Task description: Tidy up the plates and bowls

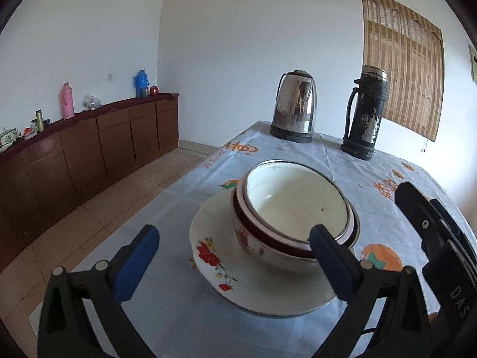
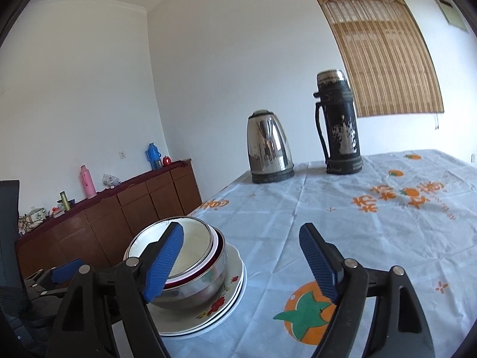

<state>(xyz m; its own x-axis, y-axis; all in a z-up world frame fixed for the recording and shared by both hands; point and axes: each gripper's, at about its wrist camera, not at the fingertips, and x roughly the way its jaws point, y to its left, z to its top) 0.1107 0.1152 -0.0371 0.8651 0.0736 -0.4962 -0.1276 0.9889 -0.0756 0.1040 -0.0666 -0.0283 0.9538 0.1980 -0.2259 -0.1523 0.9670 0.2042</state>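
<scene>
- The left gripper (image 1: 232, 256) stands spread wide, holding nothing; the nested bowls (image 1: 293, 205) sit on the flowered plates (image 1: 214, 256) right ahead, between its fingers but untouched.
- The right gripper (image 2: 241, 265) gapes empty, the same stack to its left, partly behind its left finger (image 2: 165, 261).
- Farther ahead on the tablecloth (image 2: 372, 223) stand a steel kettle (image 2: 269, 147) and a dark flask (image 2: 340, 125).
- A brown sideboard (image 1: 89, 146) runs along the wall to the left.

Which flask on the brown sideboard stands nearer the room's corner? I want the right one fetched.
The blue plastic flask, beside a small red pot. The pink flask stands farther along, away from the corner.
</scene>
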